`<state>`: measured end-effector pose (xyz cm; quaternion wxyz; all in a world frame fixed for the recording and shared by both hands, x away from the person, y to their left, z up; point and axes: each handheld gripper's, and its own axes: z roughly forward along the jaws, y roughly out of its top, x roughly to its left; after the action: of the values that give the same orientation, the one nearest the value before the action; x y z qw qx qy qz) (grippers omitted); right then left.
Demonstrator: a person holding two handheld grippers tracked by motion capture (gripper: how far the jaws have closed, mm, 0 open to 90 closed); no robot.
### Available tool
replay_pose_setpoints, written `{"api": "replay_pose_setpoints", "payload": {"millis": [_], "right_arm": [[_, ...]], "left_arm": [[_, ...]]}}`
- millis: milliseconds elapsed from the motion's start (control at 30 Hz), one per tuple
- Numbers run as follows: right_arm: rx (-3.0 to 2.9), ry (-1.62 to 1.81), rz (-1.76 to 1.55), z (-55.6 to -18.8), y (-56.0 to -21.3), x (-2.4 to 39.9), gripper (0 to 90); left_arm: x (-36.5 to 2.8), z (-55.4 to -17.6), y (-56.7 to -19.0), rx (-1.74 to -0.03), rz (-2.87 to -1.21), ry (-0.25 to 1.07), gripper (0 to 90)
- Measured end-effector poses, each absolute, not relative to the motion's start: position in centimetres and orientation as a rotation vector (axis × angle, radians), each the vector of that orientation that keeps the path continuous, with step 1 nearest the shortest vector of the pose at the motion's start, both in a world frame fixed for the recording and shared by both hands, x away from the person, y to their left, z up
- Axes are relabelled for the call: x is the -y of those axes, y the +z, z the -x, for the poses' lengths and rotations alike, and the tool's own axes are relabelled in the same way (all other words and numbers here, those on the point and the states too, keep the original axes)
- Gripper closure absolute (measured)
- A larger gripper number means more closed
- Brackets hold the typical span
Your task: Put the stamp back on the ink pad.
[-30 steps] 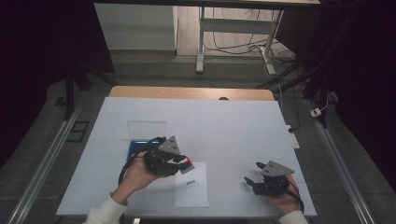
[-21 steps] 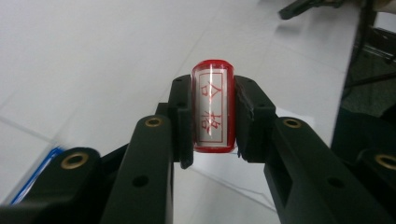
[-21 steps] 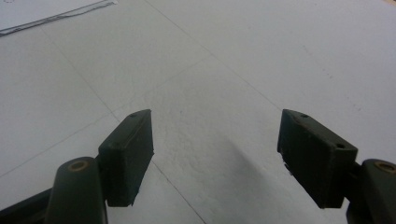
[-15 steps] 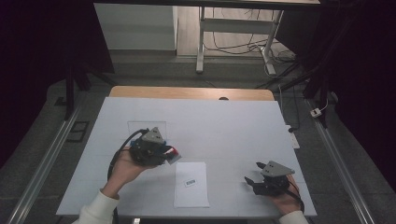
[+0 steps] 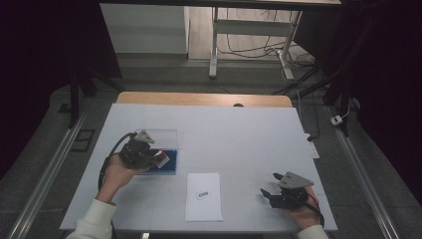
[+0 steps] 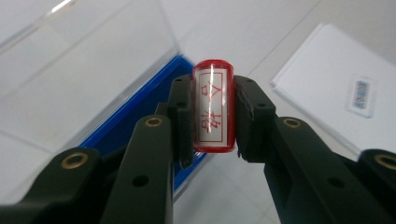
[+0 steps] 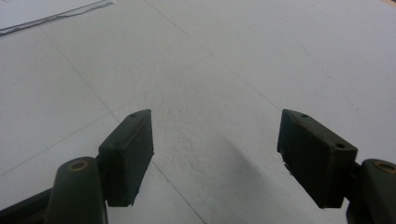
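The left gripper (image 6: 212, 116) was clamped on a small red stamp (image 6: 213, 105), a short cylinder with red characters on a white face turned toward the camera. In the left gripper view the stamp sat at frame centre, upright between the two black pads, which pressed its curved sides about halfway up. In the high view the left gripper (image 5: 149, 155) and stamp (image 5: 161, 158) showed at left of centre, over a blue pad (image 5: 166, 164) with a clear lid (image 5: 161, 138) raised behind it.

The stamp looked light, rigid and glossy, so probably slippery; a grip across the round body could let it roll or twist, and taking it square at mid-height, as here, seemed soundest. Its printing face should stay free of the pads. I judged it hard plastic, not fragile, needing only modest squeeze.

A white sheet (image 5: 203, 196) with a small label lay at lower centre, well apart from the pad. The right gripper (image 5: 271, 186) rested at lower right, its jaws wide apart and holding nothing, bare table (image 7: 261, 56) between them.
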<state>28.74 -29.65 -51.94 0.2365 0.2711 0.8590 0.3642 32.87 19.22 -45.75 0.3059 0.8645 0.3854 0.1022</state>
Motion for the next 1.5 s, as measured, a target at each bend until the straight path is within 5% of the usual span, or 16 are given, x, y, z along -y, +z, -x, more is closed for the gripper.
{"api": "replay_pose_setpoints", "payload": {"millis": [800,1067,1500], "right_arm": [[-2.365,0.983,-0.742,-28.8,-52.0,29.6,26.4],[-2.352,1.003,-0.75,-28.7,-51.9,29.8,26.4],[-2.339,1.025,-0.765,-28.6,-51.7,30.0,26.4]], "left_arm": [[-19.8,-34.1,-48.4,-1.105,-2.332,0.32,68.1],[-20.0,-31.5,-47.4,-1.089,-2.228,0.453,37.7],[-20.7,-24.6,-48.2,-1.008,-2.053,0.424,29.5]]}}
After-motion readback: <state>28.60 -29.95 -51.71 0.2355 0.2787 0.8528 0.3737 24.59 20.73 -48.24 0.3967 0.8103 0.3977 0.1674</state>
